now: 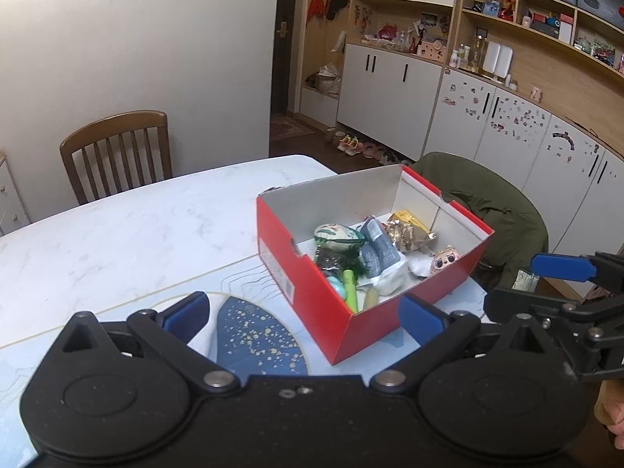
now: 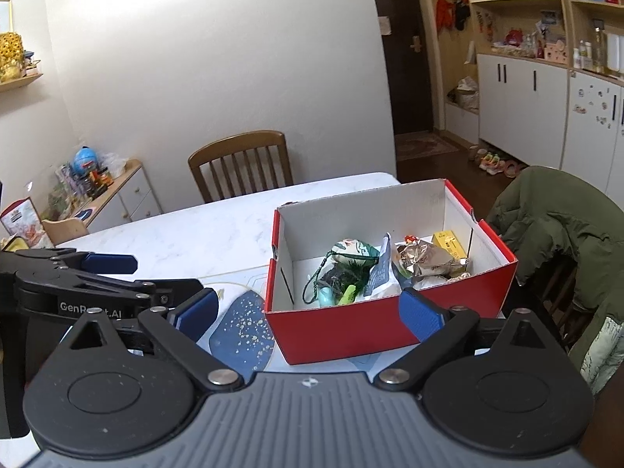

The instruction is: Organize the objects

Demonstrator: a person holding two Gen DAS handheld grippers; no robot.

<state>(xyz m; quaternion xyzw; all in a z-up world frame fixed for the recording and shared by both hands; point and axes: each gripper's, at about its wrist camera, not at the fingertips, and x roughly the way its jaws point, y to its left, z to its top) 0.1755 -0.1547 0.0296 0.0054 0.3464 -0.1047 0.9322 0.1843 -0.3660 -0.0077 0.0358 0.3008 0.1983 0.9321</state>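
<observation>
Left hand-held gripper: we see jaws wide, empty | right hand-held gripper: jaws wide, empty | red box: on desk, just ahead of both.

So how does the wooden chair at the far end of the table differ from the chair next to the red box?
The wooden chair shows a bare slatted back, while the chair beside the red box is draped with a green jacket that hides most of its frame. The wooden chair sits at the table's far end by the white wall; the covered one stands at the table's right side, toward the cabinets. Both are pushed up to the same table.
</observation>
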